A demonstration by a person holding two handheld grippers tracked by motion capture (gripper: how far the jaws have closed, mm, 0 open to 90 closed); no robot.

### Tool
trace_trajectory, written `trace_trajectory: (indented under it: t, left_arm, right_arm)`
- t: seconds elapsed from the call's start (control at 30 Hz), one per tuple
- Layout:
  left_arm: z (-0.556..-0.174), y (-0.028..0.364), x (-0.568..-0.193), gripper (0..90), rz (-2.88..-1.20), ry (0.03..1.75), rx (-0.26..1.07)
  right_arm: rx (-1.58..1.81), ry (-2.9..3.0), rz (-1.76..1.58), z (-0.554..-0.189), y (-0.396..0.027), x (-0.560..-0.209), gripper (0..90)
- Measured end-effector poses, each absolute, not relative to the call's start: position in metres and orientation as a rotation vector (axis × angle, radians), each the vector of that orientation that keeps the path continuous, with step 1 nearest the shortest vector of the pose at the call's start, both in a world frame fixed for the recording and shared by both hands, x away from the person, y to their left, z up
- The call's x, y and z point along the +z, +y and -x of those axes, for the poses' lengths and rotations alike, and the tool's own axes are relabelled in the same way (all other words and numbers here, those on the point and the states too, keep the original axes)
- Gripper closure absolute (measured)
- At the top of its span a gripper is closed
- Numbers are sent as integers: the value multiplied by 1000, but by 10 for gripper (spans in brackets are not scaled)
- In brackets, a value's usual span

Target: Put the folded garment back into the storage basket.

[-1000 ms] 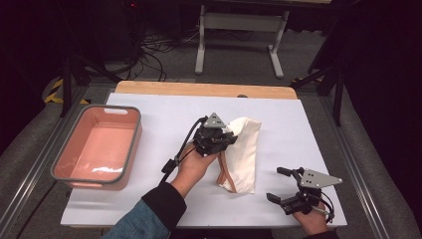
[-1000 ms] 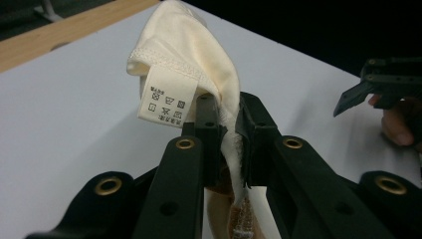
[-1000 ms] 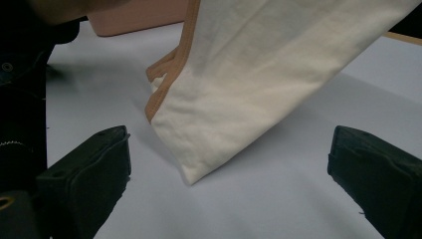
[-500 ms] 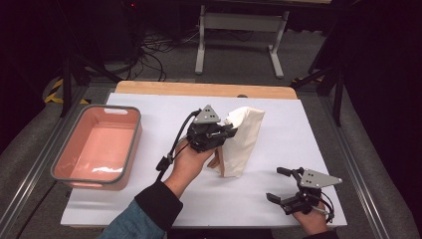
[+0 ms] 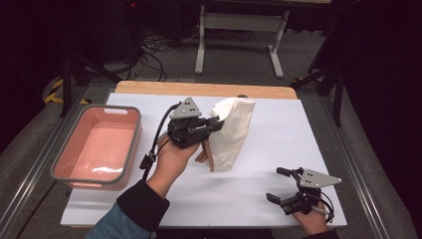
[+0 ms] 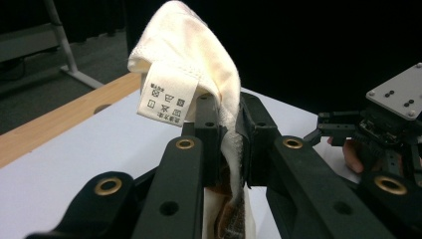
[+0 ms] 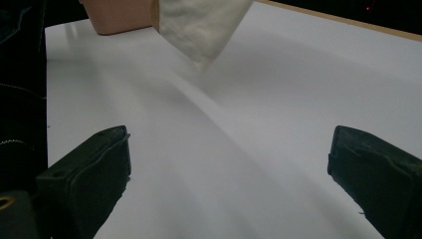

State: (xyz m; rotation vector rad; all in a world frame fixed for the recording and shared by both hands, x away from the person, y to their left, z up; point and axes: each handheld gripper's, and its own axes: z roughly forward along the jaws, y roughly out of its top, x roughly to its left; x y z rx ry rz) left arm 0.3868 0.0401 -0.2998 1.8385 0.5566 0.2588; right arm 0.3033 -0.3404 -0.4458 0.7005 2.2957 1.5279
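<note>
The left gripper (image 5: 211, 124) clenches a cream fabric cloth (image 5: 231, 132) right of the pink plastic bin (image 5: 97, 149); right gripper (image 5: 279, 186) fingers released.

There are one cream cloth (image 5: 233, 132), one pink tub (image 5: 97, 147), one white worktop (image 5: 278, 139) and two tongs.
</note>
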Motion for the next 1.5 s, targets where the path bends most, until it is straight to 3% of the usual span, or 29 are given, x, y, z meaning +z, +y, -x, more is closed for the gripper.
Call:
trace_trajectory:
  t: [1.5]
  left_arm:
    - [-351,176,-263,812,-1740,735,450]
  right_arm:
    - [1525,2299,-717,-304,-340,-447,39]
